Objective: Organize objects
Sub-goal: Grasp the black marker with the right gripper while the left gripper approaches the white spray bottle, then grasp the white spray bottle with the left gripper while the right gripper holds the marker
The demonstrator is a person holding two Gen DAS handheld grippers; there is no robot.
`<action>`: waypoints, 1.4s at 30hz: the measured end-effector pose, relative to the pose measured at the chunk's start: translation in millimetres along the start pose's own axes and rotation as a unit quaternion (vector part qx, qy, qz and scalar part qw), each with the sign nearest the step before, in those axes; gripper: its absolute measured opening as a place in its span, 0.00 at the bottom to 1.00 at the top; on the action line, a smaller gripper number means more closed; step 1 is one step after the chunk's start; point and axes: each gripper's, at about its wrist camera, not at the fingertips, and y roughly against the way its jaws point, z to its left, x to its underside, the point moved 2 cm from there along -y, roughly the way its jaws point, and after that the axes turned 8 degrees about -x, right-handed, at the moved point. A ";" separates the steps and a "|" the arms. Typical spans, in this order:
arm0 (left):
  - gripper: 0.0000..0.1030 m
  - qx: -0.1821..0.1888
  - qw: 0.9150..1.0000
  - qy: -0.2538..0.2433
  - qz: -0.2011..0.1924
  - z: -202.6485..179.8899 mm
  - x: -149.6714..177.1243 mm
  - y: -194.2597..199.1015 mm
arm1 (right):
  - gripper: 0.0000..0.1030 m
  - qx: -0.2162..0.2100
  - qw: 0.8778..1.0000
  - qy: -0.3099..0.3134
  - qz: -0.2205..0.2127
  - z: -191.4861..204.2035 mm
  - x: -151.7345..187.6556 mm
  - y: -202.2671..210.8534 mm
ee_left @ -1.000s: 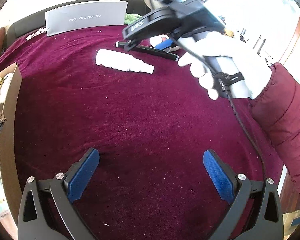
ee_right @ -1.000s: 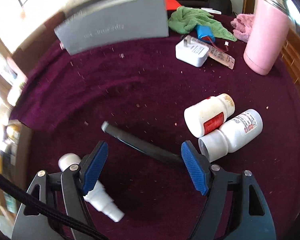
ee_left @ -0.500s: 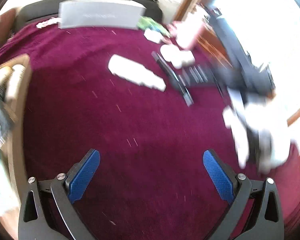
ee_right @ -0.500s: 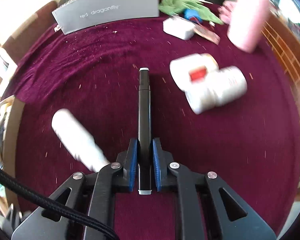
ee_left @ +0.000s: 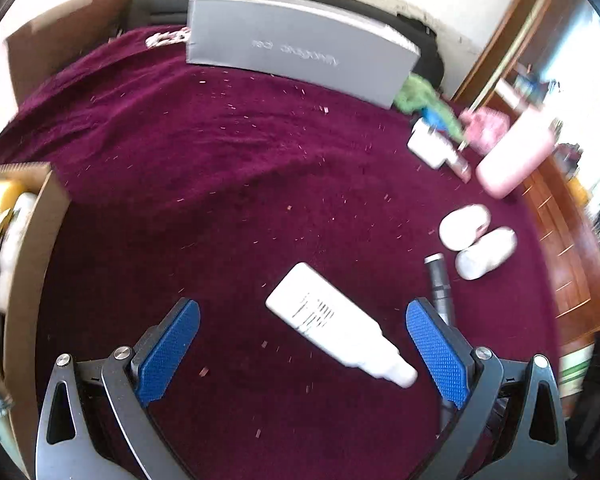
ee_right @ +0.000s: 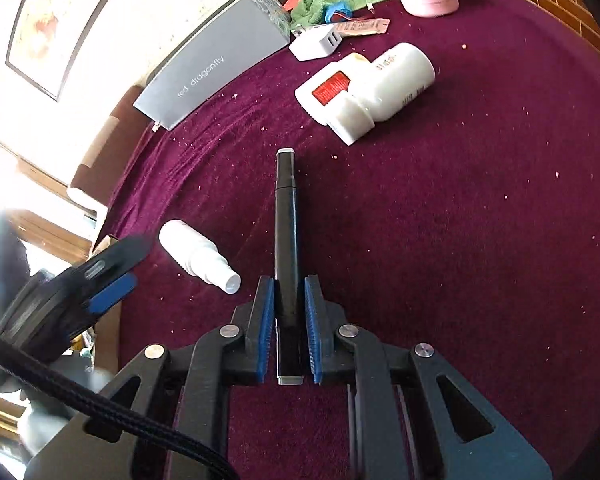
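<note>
Several things already sit in the cardboard box [ee_left: 28,240] at the left edge of the maroon cloth [ee_left: 240,184], so the sorting looks partly done. The right gripper [ee_right: 288,304] has its pads clamped on a black marker [ee_right: 286,216], which points forward over the cloth. The left gripper [ee_left: 300,344] stands with its jaws wide apart, holding nothing, over a white spray bottle [ee_left: 336,332] lying between them. Two white pill bottles [ee_right: 364,88], a white charger [ee_right: 316,42] and a pink tumbler [ee_left: 512,160] remain loose on the cloth, so much seems left.
</note>
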 end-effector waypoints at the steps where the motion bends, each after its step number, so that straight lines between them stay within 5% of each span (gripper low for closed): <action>1: 0.98 -0.008 1.000 -0.016 0.010 -6.1 3.1 -7.7 | 0.12 0.000 1.000 0.000 -0.001 0.2 -0.4 0.0; 4: 0.92 -0.037 0.996 -0.081 -0.004 -23.2 10.5 -13.9 | 0.12 0.004 1.000 0.002 -0.002 3.9 -0.6 -1.1; 8: 0.22 -0.018 0.992 -0.126 -0.003 -22.2 6.6 -7.3 | 0.12 -0.007 1.000 -0.014 -0.004 0.7 -3.0 -2.5; 18: 0.21 0.017 0.991 -0.136 -0.004 12.3 13.1 7.8 | 0.20 -0.007 1.000 -0.008 -0.020 7.5 -7.2 -9.9; 29: 0.35 -0.038 0.985 -0.166 -0.038 -10.7 -10.7 -19.7 | 0.33 0.038 0.997 0.058 -0.044 21.0 1.3 -3.2; 32: 0.24 -0.009 0.987 -0.160 -0.025 -4.1 -5.0 -12.5 | 0.33 0.038 0.996 0.061 -0.047 20.3 1.5 -3.0; 42: 0.24 0.107 0.989 -0.103 -0.020 43.8 39.1 58.3 | 0.36 0.025 0.996 0.059 -0.055 19.8 2.9 -0.1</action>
